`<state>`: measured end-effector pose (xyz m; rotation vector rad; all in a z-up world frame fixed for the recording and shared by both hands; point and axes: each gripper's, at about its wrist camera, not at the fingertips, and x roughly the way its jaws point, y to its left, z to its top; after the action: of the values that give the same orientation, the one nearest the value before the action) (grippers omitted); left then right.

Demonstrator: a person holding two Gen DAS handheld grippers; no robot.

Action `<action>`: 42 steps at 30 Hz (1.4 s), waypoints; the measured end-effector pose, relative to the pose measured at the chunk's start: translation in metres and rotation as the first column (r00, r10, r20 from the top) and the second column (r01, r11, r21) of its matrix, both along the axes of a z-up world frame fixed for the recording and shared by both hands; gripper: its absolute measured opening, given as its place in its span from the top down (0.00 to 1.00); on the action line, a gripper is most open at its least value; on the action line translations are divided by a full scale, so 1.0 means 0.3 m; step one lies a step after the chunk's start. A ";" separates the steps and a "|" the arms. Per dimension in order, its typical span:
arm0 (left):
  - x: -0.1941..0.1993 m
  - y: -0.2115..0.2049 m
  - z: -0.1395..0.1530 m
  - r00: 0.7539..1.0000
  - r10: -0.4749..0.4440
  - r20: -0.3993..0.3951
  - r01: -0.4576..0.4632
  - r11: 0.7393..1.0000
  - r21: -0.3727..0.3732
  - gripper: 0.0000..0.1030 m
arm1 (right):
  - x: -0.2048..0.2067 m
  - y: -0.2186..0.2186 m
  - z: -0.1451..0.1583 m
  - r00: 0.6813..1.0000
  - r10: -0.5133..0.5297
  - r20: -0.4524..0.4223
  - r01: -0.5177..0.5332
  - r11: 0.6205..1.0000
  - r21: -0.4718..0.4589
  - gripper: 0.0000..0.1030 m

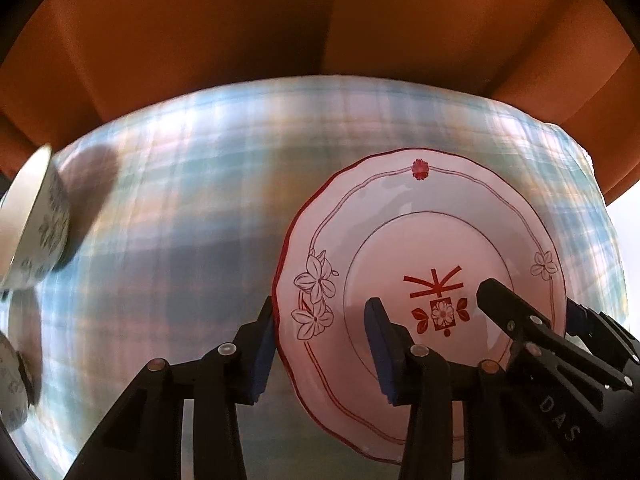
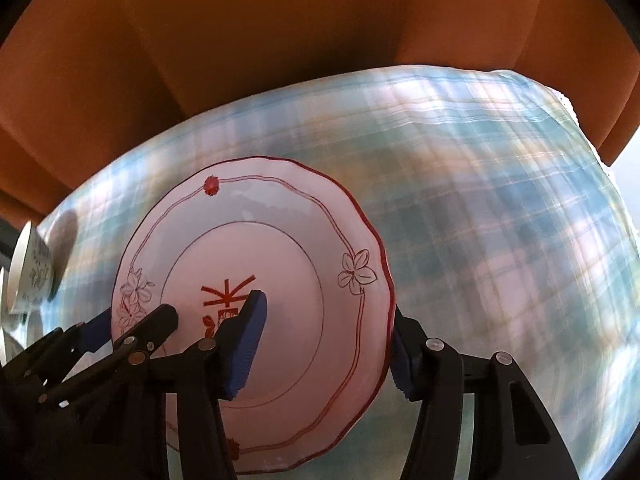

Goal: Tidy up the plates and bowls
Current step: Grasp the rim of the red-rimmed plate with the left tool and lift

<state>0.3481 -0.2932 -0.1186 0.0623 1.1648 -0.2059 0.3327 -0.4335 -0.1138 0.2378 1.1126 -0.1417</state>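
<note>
A pink plate (image 1: 440, 216) (image 2: 280, 240) with a red rim line, flowers and a red centre mark lies on the plaid cloth. My left gripper (image 1: 320, 308) straddles its left rim: the outer blue pad sits at the plate's edge and the inner pad stands over the well, with a wide gap between them. My right gripper (image 2: 328, 312) straddles the opposite rim the same way, jaws apart. Each gripper shows in the other's view, the right gripper (image 1: 536, 308) and the left gripper (image 2: 128, 322). Neither pair of pads visibly presses on the plate.
Two white bowls with grey-blue flowers stand at the table's left edge, one (image 1: 36, 220) (image 2: 34, 272) tilted in the fisheye and another (image 1: 12, 380) nearer me. The blue plaid tablecloth (image 1: 180, 200) covers the table. Orange-brown upholstery (image 1: 280, 20) rises beyond the far edge.
</note>
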 end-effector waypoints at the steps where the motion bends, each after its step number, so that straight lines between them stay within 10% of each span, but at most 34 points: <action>1: -0.010 0.028 -0.003 1.000 0.006 -0.003 -0.006 1.000 -0.001 0.59 | -0.013 0.024 0.006 1.000 0.007 -0.003 -0.007 1.000 -0.003 0.42; 18: -0.253 0.409 0.004 0.986 0.155 -0.067 -0.156 0.988 -0.009 0.58 | -0.197 0.469 -0.041 0.979 0.169 -0.110 -0.166 0.985 0.042 0.42; 42: -0.246 0.404 0.095 0.992 0.127 -0.011 -0.127 0.992 0.021 0.51 | -0.145 0.493 0.026 0.984 0.153 -0.090 -0.156 0.987 -0.032 0.46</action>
<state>0.2744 -0.1721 -0.0903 0.0045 1.1787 -0.0818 0.2893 -0.2856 -0.1060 0.1107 1.2092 -0.0353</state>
